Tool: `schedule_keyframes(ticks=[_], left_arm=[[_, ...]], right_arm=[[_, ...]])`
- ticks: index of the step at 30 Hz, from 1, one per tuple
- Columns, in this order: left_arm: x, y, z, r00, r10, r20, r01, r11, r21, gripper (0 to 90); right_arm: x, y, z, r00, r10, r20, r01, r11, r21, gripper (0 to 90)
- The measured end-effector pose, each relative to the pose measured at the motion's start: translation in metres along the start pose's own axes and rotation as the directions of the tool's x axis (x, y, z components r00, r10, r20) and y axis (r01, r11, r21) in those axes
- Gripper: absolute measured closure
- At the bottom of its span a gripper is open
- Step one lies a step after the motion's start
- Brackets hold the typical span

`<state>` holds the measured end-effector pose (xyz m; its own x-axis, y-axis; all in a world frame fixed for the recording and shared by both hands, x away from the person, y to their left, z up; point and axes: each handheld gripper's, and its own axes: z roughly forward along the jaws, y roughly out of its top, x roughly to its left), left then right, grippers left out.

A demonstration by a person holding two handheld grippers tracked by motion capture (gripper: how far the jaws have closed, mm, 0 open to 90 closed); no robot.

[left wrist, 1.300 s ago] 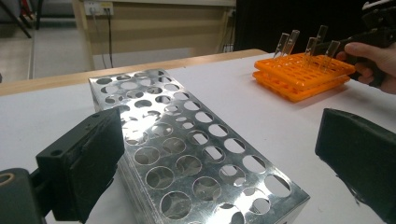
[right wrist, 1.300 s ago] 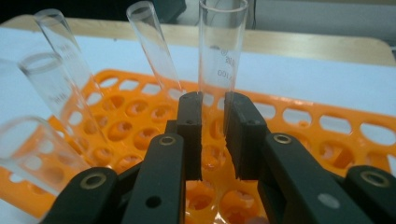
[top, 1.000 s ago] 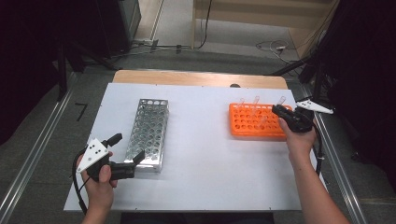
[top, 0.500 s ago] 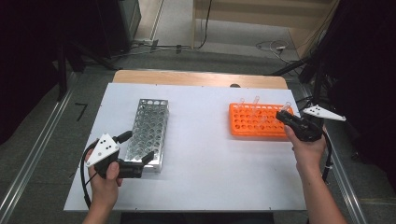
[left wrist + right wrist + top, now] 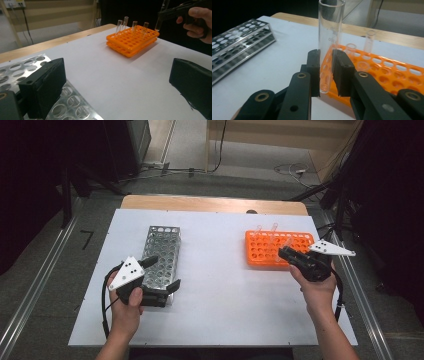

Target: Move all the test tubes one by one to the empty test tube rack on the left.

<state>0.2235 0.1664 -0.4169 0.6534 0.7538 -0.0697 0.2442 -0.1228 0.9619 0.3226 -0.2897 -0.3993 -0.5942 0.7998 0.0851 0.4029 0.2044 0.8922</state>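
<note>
The right gripper (image 5: 326,72) is clamped on a clear glass test tube (image 5: 329,37), holding it upright between its two black jaws, the round bottom hanging a bit below the pads. It's up off the orange tube rack (image 5: 277,248), right at that rack's near edge; in the left gripper view you can see the tube's tip floating clear above the rack's right end. The orange rack sits toward the right edge of the white table (image 5: 225,295), closer to the far side, with four more empty tubes (image 5: 125,22) standing in its back rows.

The left gripper (image 5: 160,275) has its jaws spread wide apart, nothing between them. It's down at the near end of the metal tube rack (image 5: 162,250), with one jaw over the rack's perforated top and the other out over bare table beside it. That metal rack runs lengthwise toward the far edge on the left half of the table, well apart from the orange one, all its holes empty as far as I can see.
</note>
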Motion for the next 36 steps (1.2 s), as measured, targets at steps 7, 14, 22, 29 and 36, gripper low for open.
schedule_keyframes(ticks=[7,14,22,29,36], left_arm=[[-0.007,0.010,0.013,0.9995,0.011,0.029,-0.011,0.9999,0.003,1.1],[-0.010,0.023,0.032,0.9974,0.014,0.070,-0.014,0.9999,0.000,1.1],[-0.012,0.024,0.042,0.9966,0.007,0.083,-0.010,0.9996,0.026,3.4],[-0.020,0.018,0.053,0.9947,-0.020,0.100,0.013,0.9977,0.066,4.9],[-0.033,0.017,0.065,0.9948,-0.037,0.095,0.025,0.9917,0.126,21.3]], right_arm=[[0.018,0.000,0.006,0.9991,-0.008,-0.042,0.008,1.000,0.000,74.0],[0.043,0.001,0.017,0.9948,-0.038,-0.095,0.039,0.999,0.005,74.0],[0.074,-0.005,0.030,0.9812,-0.109,-0.159,0.114,0.993,0.022,74.0],[0.095,-0.014,0.040,0.9685,-0.166,-0.185,0.179,0.982,0.054,74.0],[0.116,-0.023,0.050,0.9472,-0.266,-0.179,0.284,0.955,0.083,74.1]])
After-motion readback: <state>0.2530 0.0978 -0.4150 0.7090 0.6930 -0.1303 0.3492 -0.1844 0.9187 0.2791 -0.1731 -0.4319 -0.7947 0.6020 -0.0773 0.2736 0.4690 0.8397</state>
